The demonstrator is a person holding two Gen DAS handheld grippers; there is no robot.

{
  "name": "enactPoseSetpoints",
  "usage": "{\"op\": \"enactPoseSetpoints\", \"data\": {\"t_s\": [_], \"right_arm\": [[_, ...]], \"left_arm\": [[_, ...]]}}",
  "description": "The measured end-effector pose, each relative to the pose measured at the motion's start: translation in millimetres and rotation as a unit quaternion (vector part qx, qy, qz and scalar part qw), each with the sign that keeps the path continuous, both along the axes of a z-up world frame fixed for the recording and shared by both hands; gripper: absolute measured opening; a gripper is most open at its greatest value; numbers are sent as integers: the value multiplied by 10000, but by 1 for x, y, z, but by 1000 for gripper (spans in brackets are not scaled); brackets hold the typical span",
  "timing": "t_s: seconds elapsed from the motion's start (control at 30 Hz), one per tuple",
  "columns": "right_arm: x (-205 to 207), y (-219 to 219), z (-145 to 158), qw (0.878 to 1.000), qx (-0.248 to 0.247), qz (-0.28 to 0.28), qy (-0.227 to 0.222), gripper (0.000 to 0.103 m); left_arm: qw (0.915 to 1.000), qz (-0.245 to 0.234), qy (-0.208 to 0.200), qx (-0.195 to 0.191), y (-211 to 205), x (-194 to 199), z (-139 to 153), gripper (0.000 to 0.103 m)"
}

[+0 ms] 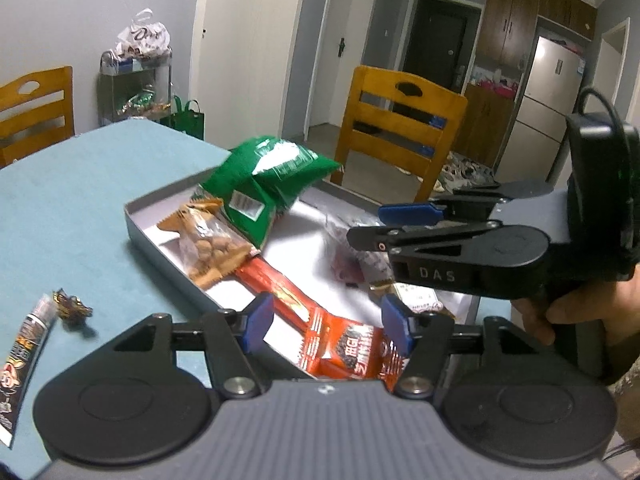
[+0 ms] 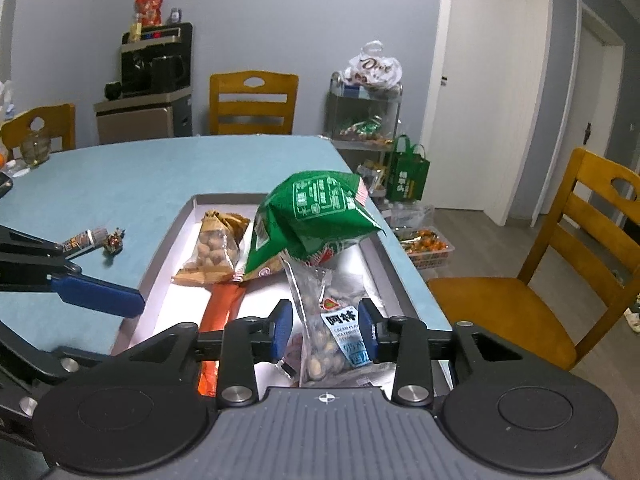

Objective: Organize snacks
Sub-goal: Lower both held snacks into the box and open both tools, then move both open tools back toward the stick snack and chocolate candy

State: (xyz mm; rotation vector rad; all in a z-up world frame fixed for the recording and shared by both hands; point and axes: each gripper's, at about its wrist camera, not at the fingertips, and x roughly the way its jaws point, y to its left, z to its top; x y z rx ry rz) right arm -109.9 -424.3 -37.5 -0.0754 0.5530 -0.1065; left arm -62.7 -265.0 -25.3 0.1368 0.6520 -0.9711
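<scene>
Handling: all snack packs look light, soft, crinkly film; slippery when pinched flat, contents (nuts, crisps) prob. crush if squeezed hard.
Green bag (image 2: 316, 220): puffy w/ air, big, propped tilted on other packs at tray's far part; best held by crimped top edge or a corner, not the belly.
Nut pack (image 1: 208, 240): clear w/ orange-brown ends, lies flat in tray left of green bag; grab at sealed end.
Orange strip (image 1: 320, 320): long, thin, floppy, lies lengthwise in tray; near end sits between left pads; will droop if lifted by one end, so mid-length hold seems safer.
Seed pack (image 2: 332, 320): clear film w/ blue-white label, right side of tray, top tucked under green bag; pinch at seam.
Tray (image 2: 160, 268): shallow grey, white inside, on blue table (image 2: 140, 184).
Loose bits: dark tube (image 1: 24, 356) and small candy (image 1: 72, 306) on table, outside tray, left.
Left gripper (image 1: 326, 326): fingers apart, not pressing on strip.
Right gripper (image 2: 326, 330): fingers apart, seed pack between, no clamp seen.
</scene>
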Motion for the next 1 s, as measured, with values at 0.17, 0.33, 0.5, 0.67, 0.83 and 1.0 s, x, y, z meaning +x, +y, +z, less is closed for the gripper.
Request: {"op": "enactPoseSetpoints", "data": {"t_s": [0.17,0.33,0.5,0.67,0.83,1.0], "right_arm": [[0,6,3,10000,-42,2,-42,41],[0,15,10,9999,-89,58,-107,45],[0,24,15,9997,-90,114,-189,56],[1,35,19,9995,-18,193,-255,63],[5,51,22,9993,-12,303,-238,67],[9,67,24,9989,-46,413,-234,67]], "left_arm": [[9998,95,-132,-88,12,-3,8,65],[9992,260,-268,-171,28,-7,15,76],[9980,481,-330,-229,48,-7,19,86],[9965,740,-340,-190,66,-4,17,88],[9947,959,-304,-214,87,0,16,89],[9932,1101,-289,-258,107,3,15,89]]}}
